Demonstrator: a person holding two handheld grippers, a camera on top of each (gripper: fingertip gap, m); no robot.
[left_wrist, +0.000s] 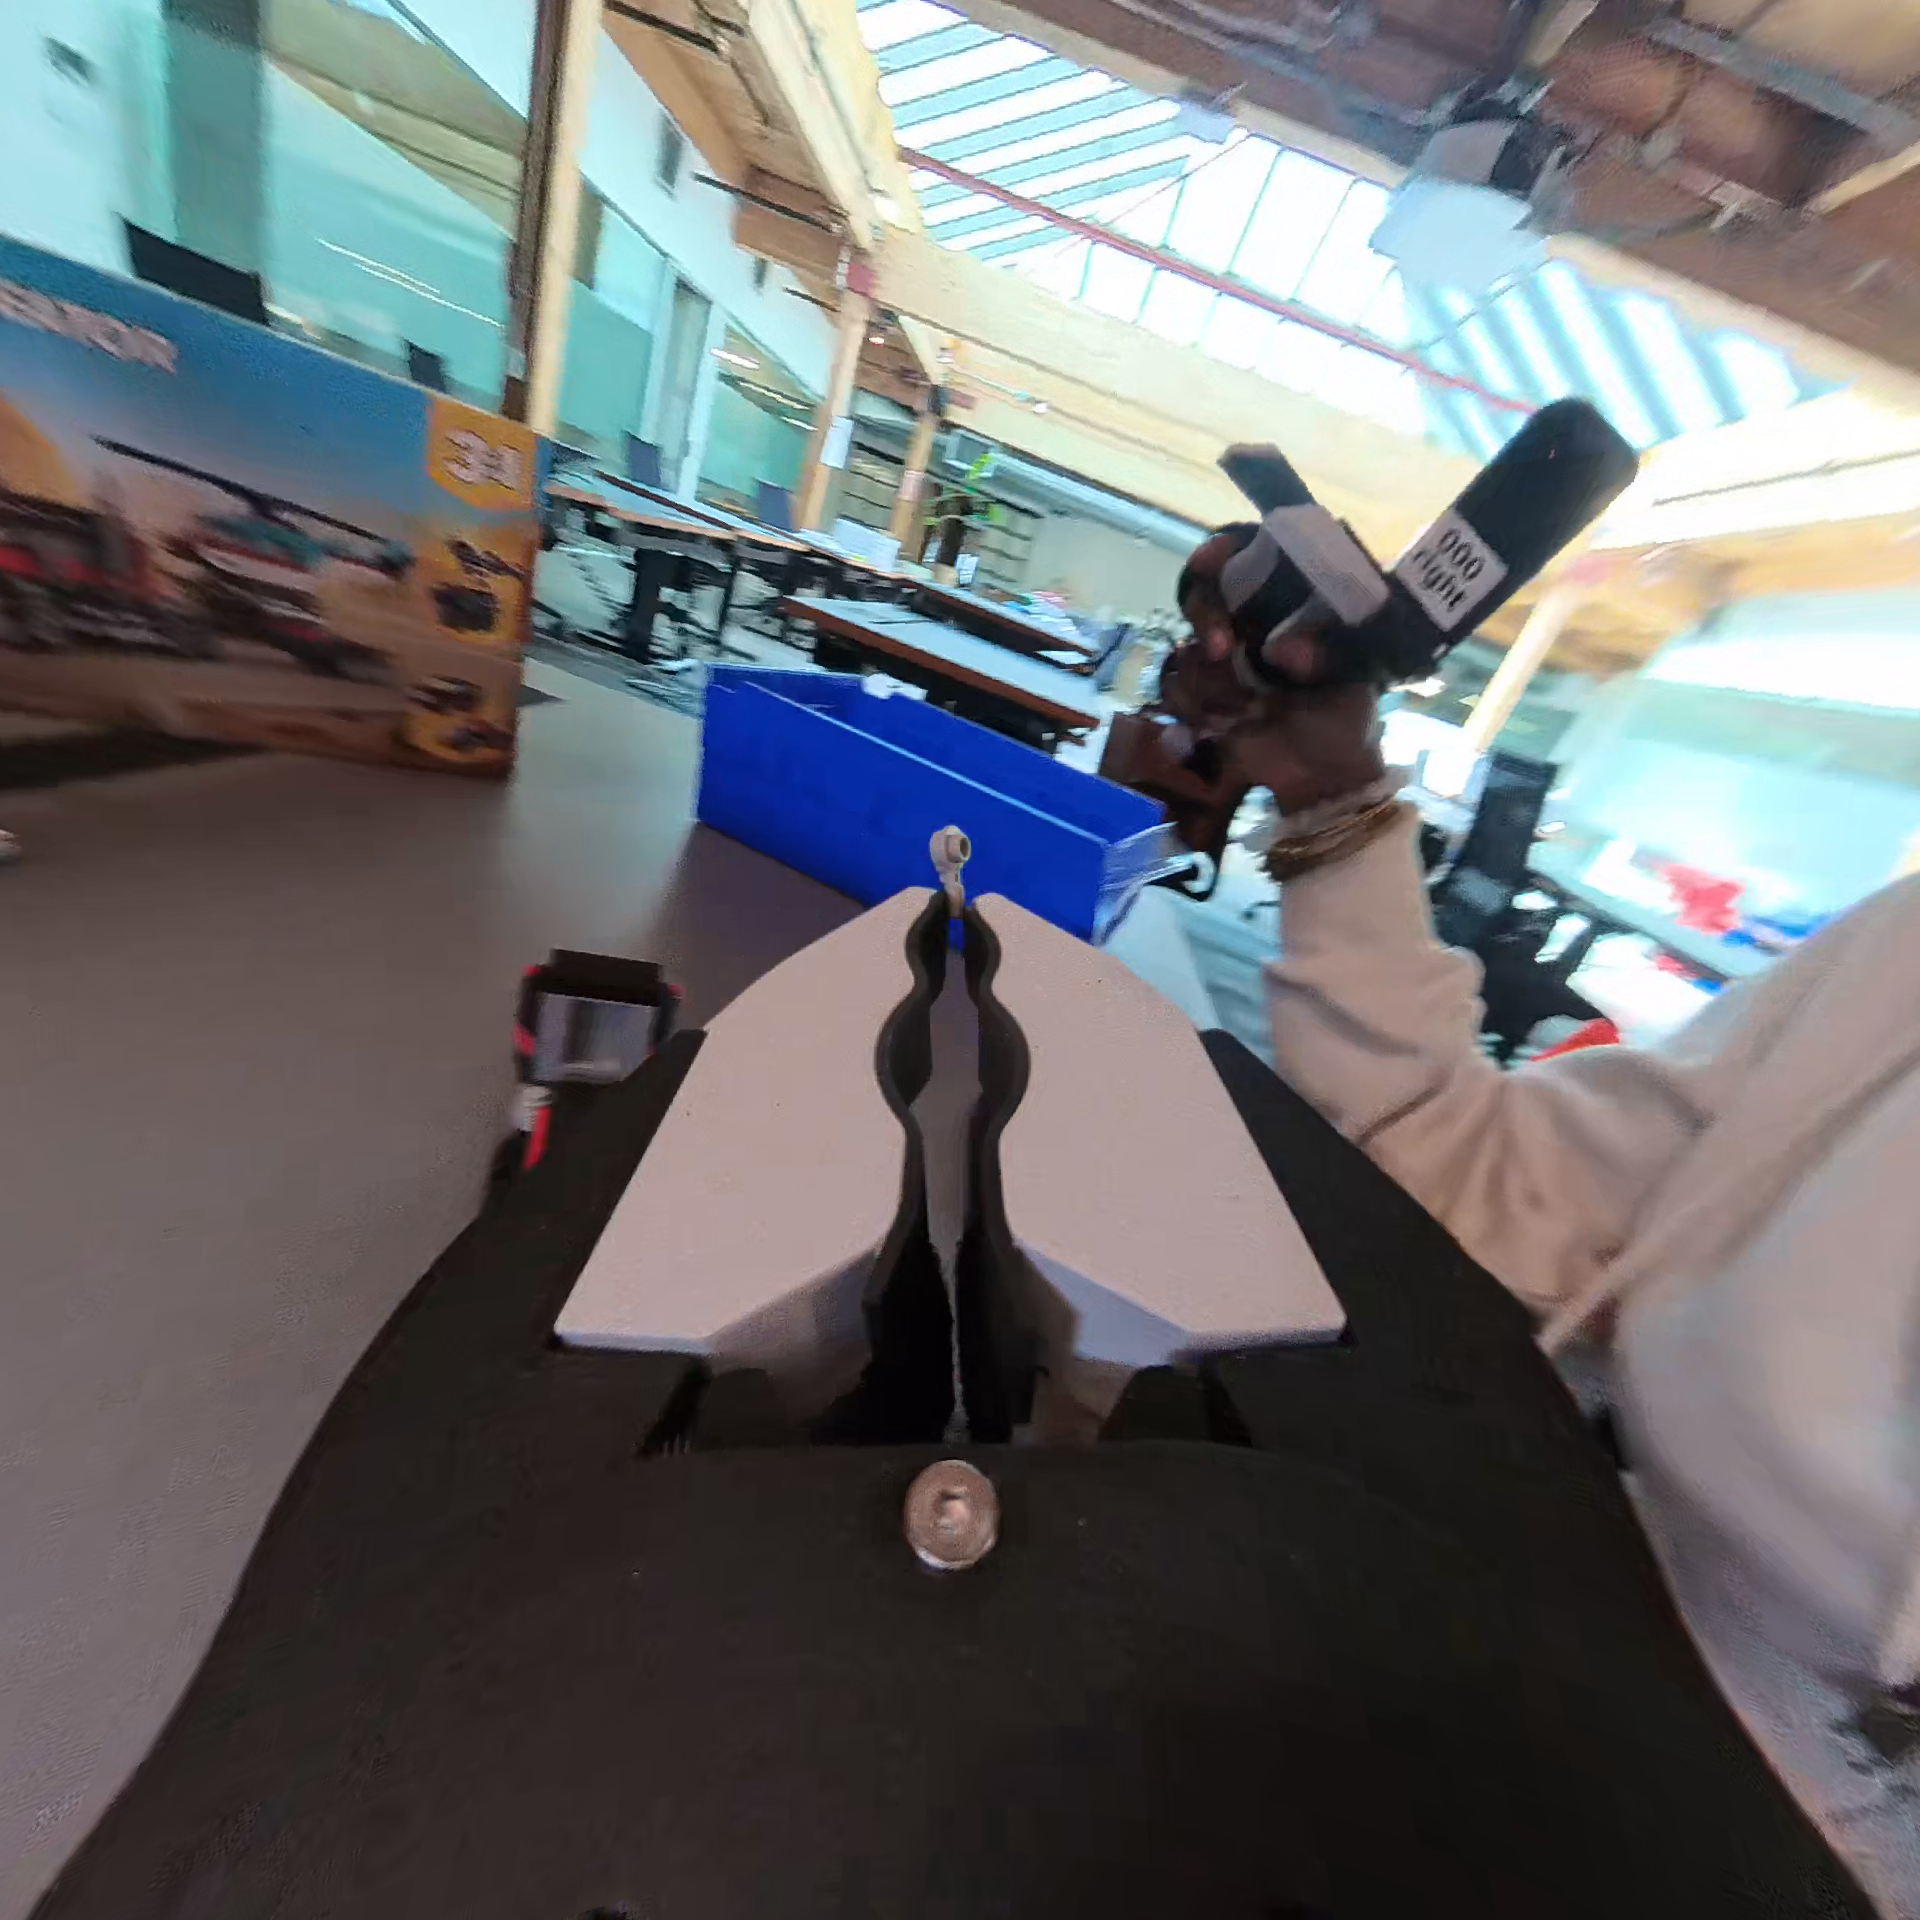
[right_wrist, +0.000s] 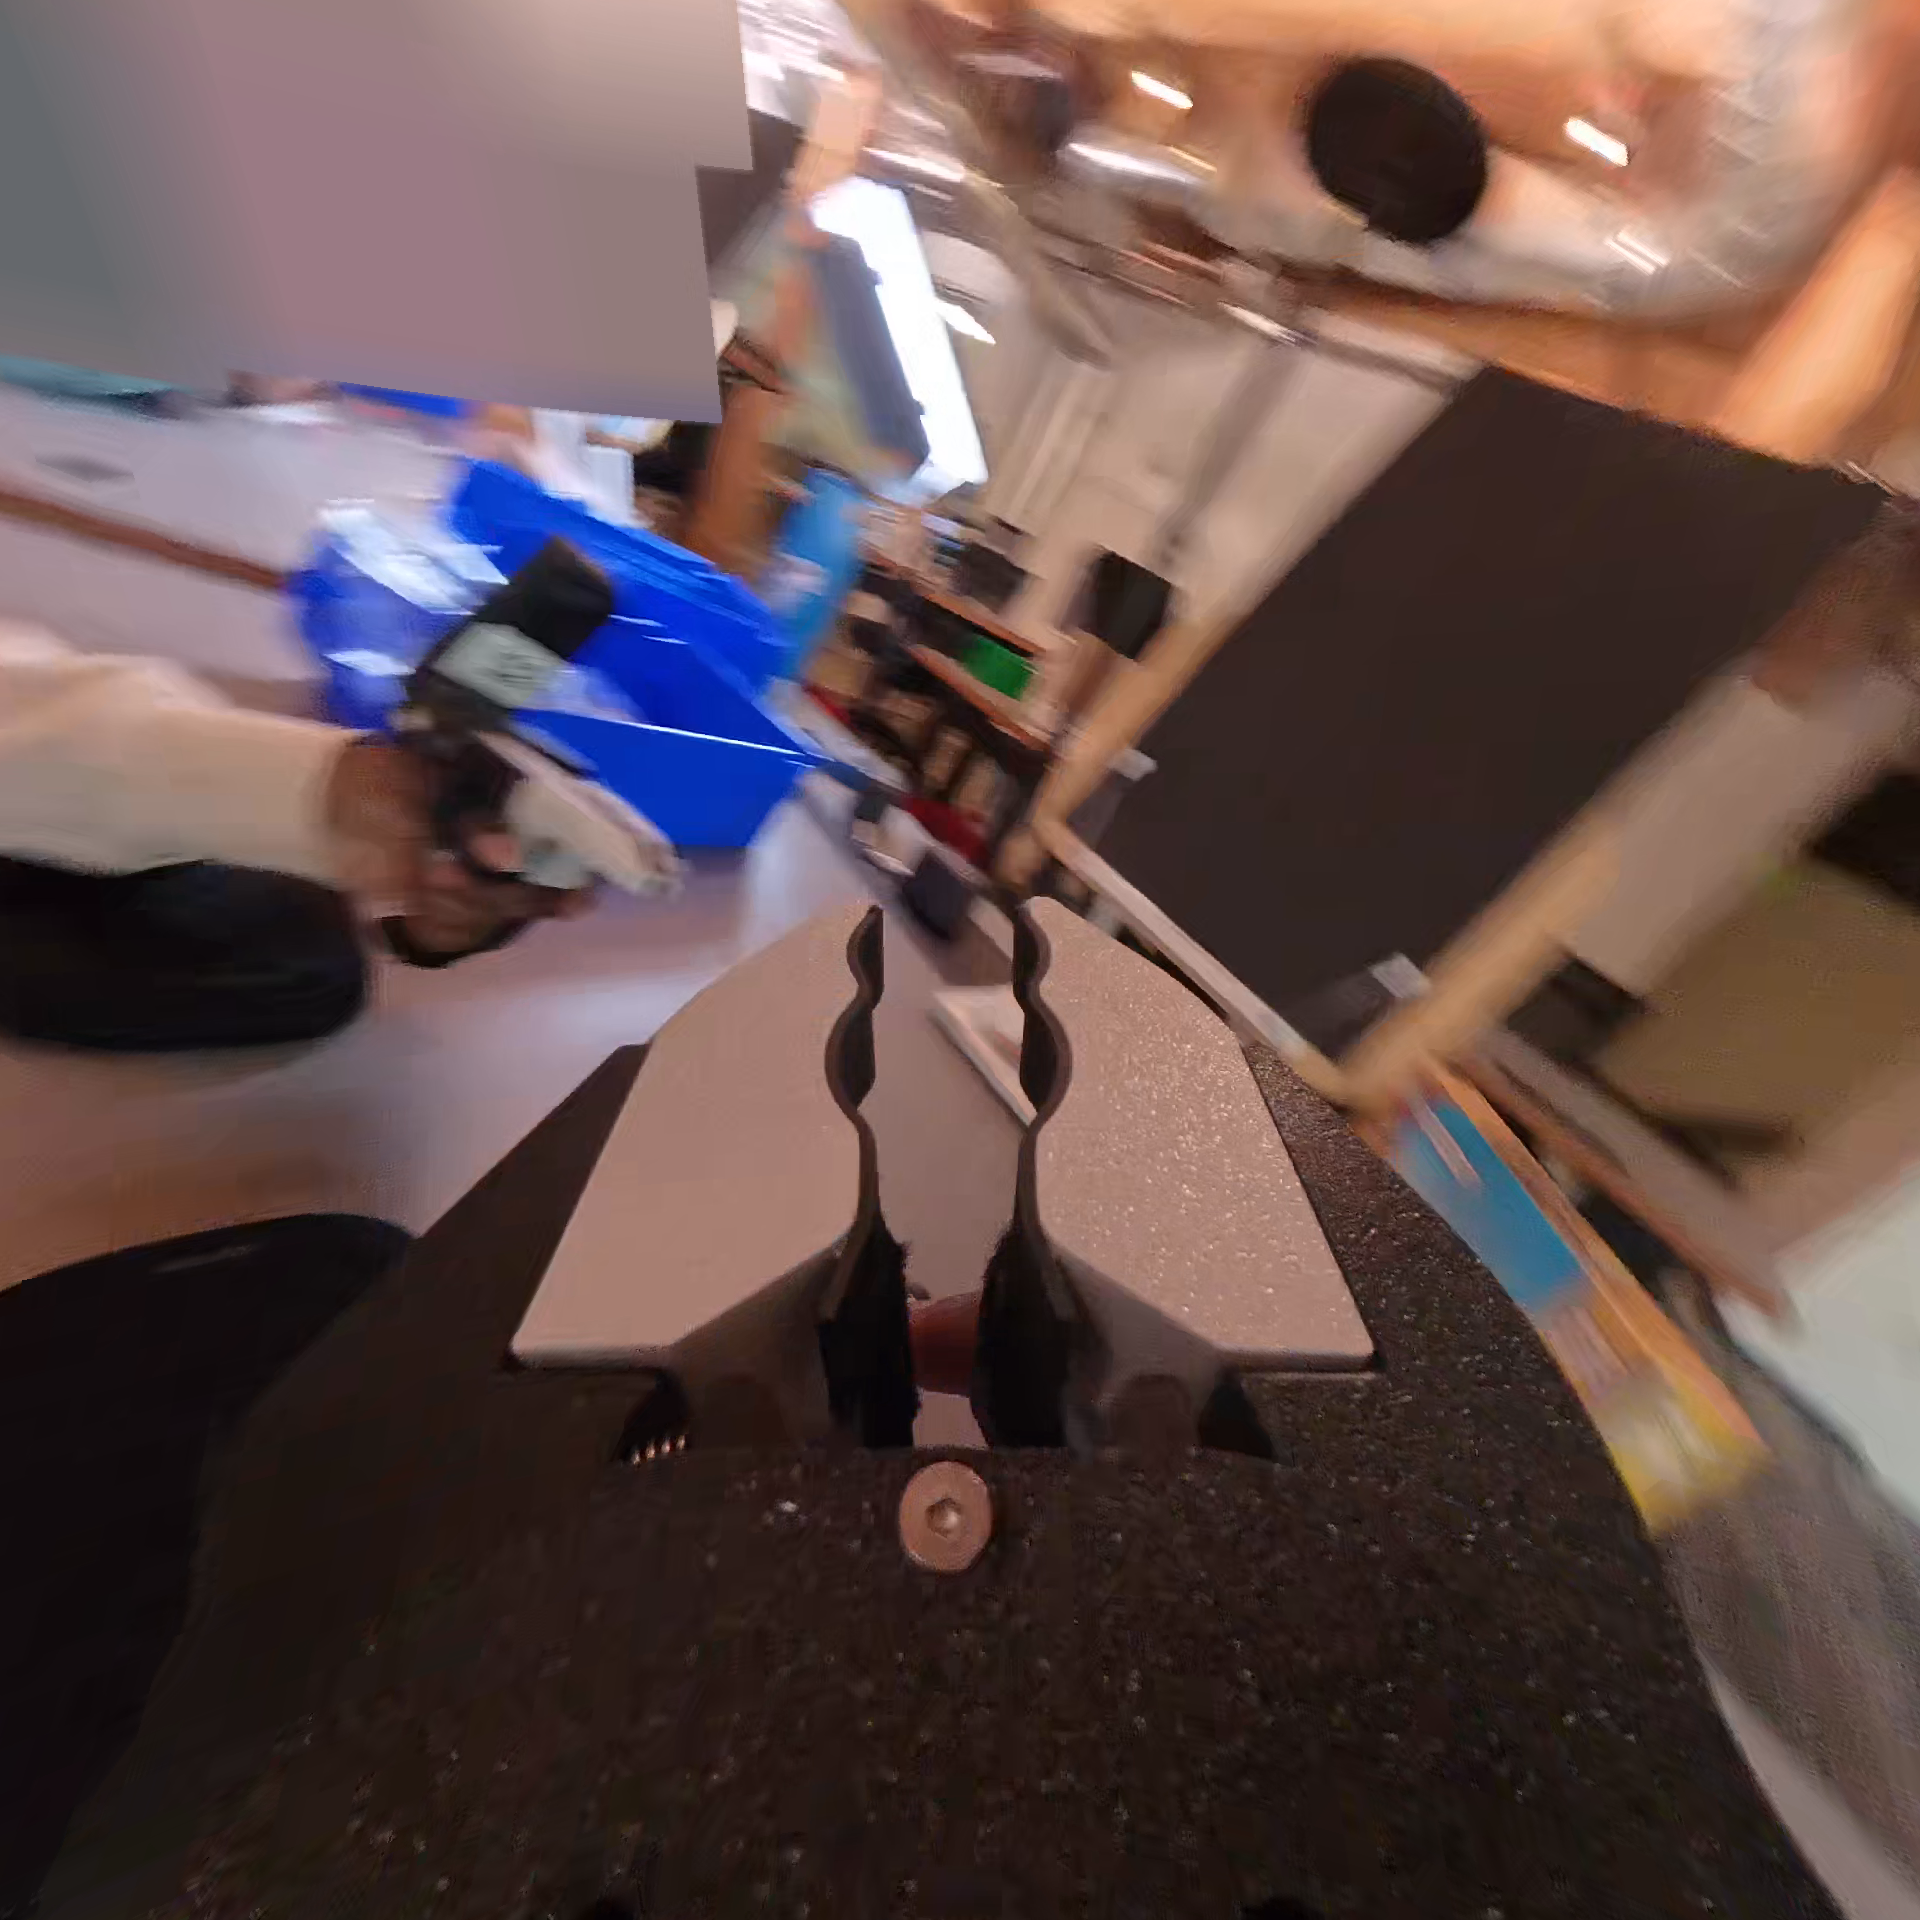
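Left gripper (left_wrist: 953, 902) pinches small grey peg (left_wrist: 951, 862); right gripper (right_wrist: 948, 920) narrow, bare. Blue bin (left_wrist: 883, 800) at desk's (left_wrist: 260, 987) far edge, contents hidden. Only left view shows printed box (left_wrist: 260, 582).

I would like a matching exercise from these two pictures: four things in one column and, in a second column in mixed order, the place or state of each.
Things:
1. small grey part
2. blue bin
3. picture box
4. right gripper

Places or states:
a. standing upright on the table, far left
b. jaws apart, nothing between them
c. pinched at the fingertips of the left gripper
d. on the table beyond the left gripper's tips

Pairs: 1-c, 2-d, 3-a, 4-b
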